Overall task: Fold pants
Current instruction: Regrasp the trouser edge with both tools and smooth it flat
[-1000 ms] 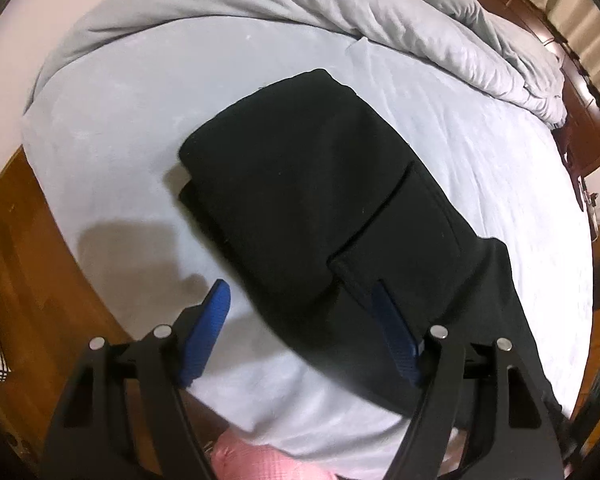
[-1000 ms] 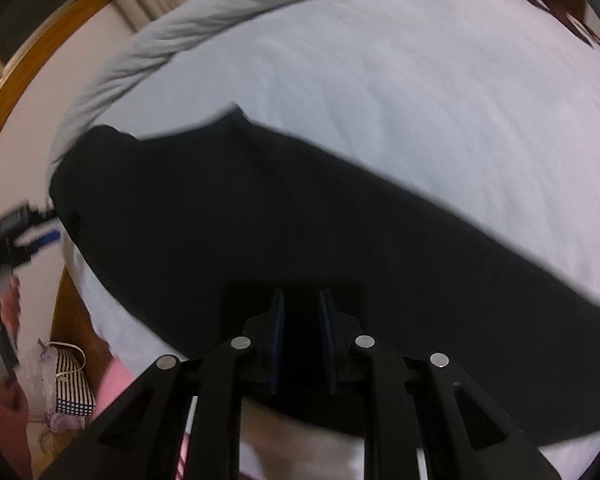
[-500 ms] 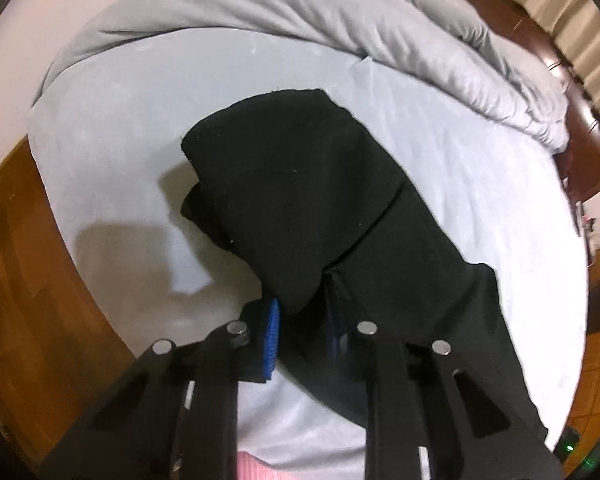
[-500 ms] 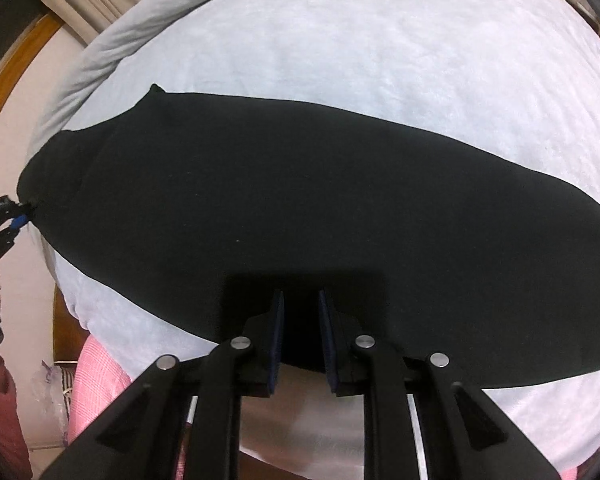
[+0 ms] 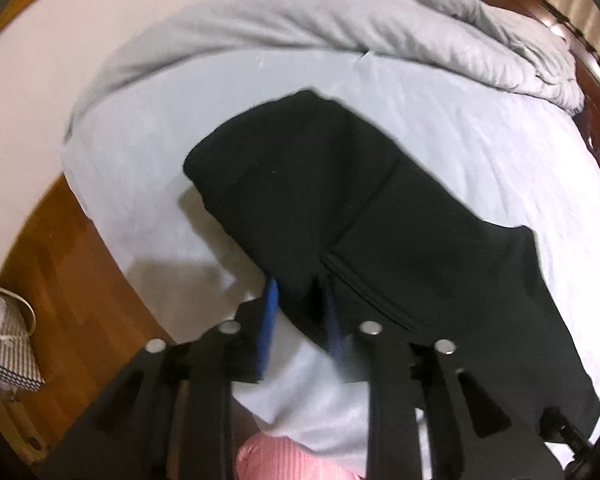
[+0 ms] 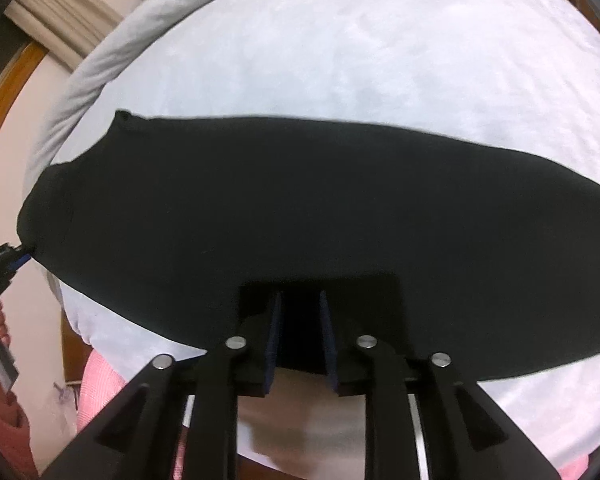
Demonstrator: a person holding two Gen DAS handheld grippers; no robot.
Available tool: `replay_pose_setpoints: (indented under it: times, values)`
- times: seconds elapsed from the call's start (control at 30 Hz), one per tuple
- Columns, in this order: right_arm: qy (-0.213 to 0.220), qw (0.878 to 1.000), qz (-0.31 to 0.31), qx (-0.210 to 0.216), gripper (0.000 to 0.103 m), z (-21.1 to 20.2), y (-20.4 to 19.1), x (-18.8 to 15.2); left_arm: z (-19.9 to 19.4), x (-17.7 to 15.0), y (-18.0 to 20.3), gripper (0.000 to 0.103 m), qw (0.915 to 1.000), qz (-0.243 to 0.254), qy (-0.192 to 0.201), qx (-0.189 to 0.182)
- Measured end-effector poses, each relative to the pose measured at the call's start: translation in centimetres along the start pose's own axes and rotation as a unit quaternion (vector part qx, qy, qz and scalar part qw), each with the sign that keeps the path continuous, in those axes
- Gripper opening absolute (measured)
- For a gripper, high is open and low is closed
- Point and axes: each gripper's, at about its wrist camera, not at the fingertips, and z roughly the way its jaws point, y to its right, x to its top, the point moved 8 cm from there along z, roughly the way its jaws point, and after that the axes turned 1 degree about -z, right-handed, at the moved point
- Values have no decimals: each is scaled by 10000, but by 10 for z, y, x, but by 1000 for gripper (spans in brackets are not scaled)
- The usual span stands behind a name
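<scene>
1. The black pants (image 5: 340, 208) lie across a pale blue bed sheet (image 5: 140, 152), with one near edge lifted at each end by a gripper.
2. The left gripper (image 5: 300, 304) is clenched on the waist end of the pants; black cloth fills the gap between its blue pads (image 5: 269, 312).
3. The right gripper (image 6: 300, 332) is likewise clamped on the near edge of the pants (image 6: 300, 216), the fabric pinched between its dark blue pads (image 6: 274, 336).
4. Only the left wrist view shows the fold line and seam running across the pants, the bunched grey duvet (image 5: 380, 28) along the far side of the bed, and a dark wooden headboard (image 5: 592, 76) at far right.
5. Only the right wrist view shows the pants as one long dark band, with the left gripper (image 6: 4, 264) at their left tip and a hand behind it.
6. A wooden floor (image 5: 72, 264) lies at near left, with a checked bag (image 5: 12, 352) on it. Curtains (image 6: 56, 32) hang at far left in the right wrist view.
7. Pink clothing (image 5: 292, 460) shows at the near edge.
</scene>
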Motion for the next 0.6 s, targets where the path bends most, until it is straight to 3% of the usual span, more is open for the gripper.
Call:
replay_pose_setpoints:
  times: [0.07,0.13,0.17,0.23,0.3,0.37,0.47,0.6]
  values:
    - [63,9997,246,-41,22,-12,22,-3,-18,-7,27,33,9994,294,94,-172]
    - [119,9986,507,-98,23,-22,45,-8,-26,-17,61,44,9970,675,49,-388]
    - [165,9975,669,-163,24,-29,60,-11,-29,-28,86,52,9941,874,-52,-633]
    - [260,9938,1031,-332,27,-44,95,-18,-26,-47,132,59,9863,1275,-259,-1010]
    - [297,9894,1336,-475,38,-58,126,-26,-19,-64,170,75,9781,1647,-475,-1184]
    - [350,9843,1611,-635,43,-73,156,-37,-9,-86,213,78,9667,2096,-628,-1324]
    - [424,9746,2089,-682,60,-90,198,-51,4,-113,253,85,9539,2559,-768,-1365]
    - [440,9609,2707,-365,63,-94,240,-71,20,-144,280,90,9433,2854,-960,-1394]
